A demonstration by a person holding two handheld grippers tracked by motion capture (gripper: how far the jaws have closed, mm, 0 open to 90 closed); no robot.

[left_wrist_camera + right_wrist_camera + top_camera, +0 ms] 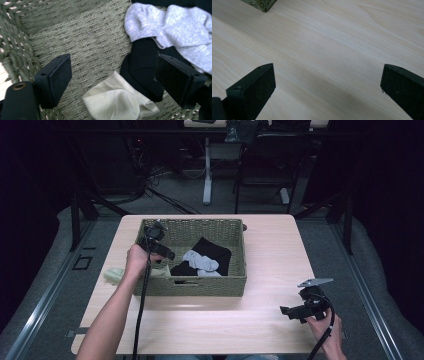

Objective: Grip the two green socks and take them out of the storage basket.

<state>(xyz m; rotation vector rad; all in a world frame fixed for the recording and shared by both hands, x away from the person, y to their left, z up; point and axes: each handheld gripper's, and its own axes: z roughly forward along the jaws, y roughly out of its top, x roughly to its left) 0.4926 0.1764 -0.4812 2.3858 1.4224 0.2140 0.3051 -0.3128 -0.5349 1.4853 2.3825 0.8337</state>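
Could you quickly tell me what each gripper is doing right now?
Left gripper: open, over socks in the basket, holding nothing.
Right gripper: open, empty, above the table.

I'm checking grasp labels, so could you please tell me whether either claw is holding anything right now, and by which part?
Nothing is held. The left claw hangs open above a cream sock in the basket; the right claw is open over the table.

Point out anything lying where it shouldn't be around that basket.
One pale green sock lies on the table outside the woven basket, by its left wall, under the person's left forearm. The grey sock, black socks and cream sock lie loose inside it, under the open left gripper.
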